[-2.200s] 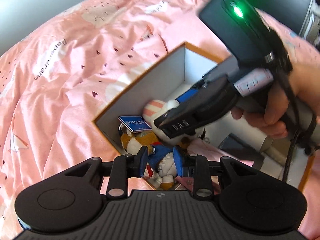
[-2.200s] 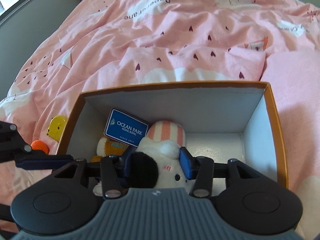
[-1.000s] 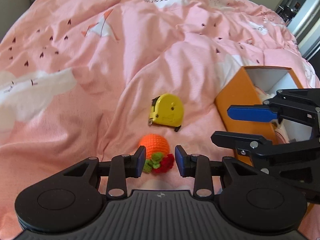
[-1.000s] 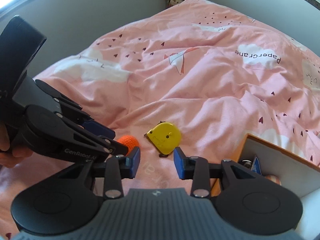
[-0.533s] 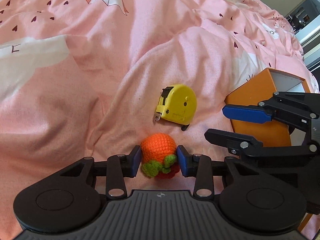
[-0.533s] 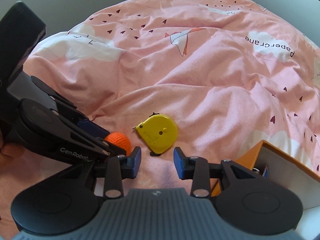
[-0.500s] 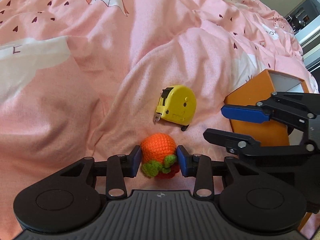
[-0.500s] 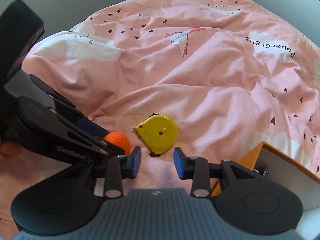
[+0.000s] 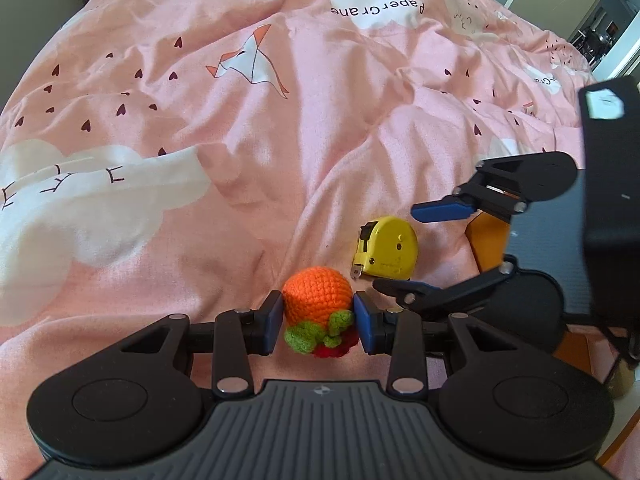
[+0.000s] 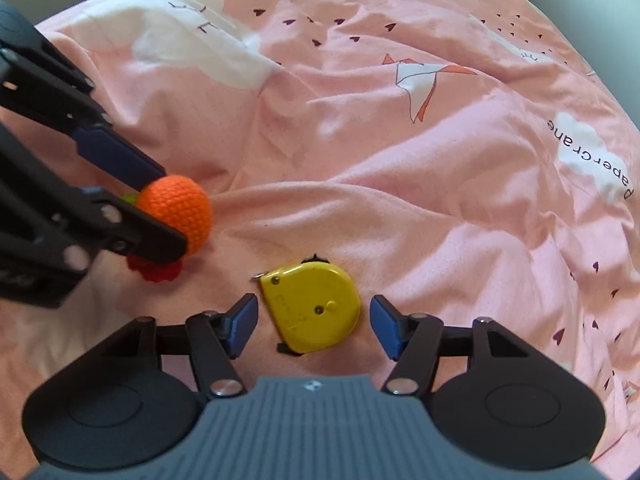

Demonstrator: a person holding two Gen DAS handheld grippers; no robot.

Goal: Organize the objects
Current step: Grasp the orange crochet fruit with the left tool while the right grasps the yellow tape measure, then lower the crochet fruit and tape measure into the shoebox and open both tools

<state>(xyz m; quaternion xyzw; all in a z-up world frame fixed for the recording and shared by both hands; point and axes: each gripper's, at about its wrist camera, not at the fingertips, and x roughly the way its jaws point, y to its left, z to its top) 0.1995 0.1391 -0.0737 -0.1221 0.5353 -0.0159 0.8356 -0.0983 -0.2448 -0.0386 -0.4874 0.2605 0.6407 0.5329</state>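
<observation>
Both tools are showing matte black linkage arms joined by round silver screws. The left gripper (image 9: 319, 322) and the right gripper (image 10: 313, 326) are wearing flat blue pads on their fingertips. Behind each, two round black discs are flanking a grey ribbed housing bearing a small round emblem.

The right claw (image 9: 404, 250) hides most of the orange box (image 9: 490, 240), and the picture's edge crops the rest.
</observation>
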